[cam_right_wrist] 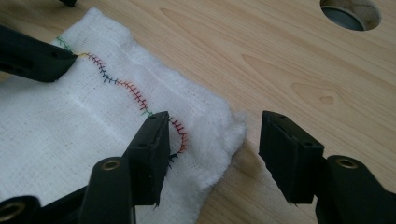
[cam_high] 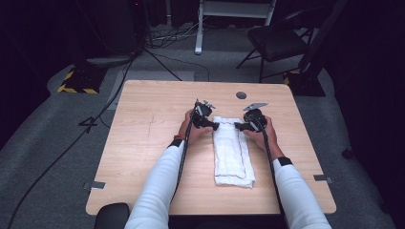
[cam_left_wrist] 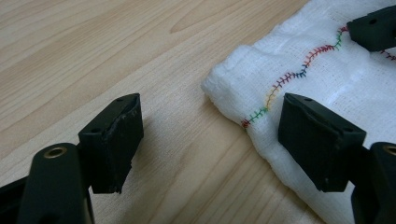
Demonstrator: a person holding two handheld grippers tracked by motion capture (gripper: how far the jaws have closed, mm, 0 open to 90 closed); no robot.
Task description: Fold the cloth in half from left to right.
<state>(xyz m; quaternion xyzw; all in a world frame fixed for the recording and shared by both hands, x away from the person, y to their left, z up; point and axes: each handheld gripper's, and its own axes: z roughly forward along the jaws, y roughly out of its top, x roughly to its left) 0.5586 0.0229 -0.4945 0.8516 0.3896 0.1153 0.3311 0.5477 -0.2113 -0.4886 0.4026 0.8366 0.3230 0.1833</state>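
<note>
A white folded towel [cam_high: 232, 152] with a wavy line of coloured stitching lies lengthwise on the wooden table [cam_high: 153, 119]. My left gripper [cam_high: 216, 126] is at its far left corner and my right gripper [cam_high: 237, 126] at its far right corner, tips facing each other. In the left gripper view the towel's corner [cam_left_wrist: 233, 79] lies between the open jaws of my left gripper [cam_left_wrist: 210, 140], one jaw over bare wood, one over the cloth. In the right gripper view my right gripper [cam_right_wrist: 212, 154] straddles the other corner [cam_right_wrist: 219, 135] the same way, open and not pressing.
A round cable hole [cam_high: 241, 95] sits near the table's far edge, just beyond the grippers. A black folding chair [cam_high: 277, 43] and cables [cam_high: 95, 119] are on the grey floor behind and left of the table. A dark rounded object [cam_high: 112, 214] is at the near left edge.
</note>
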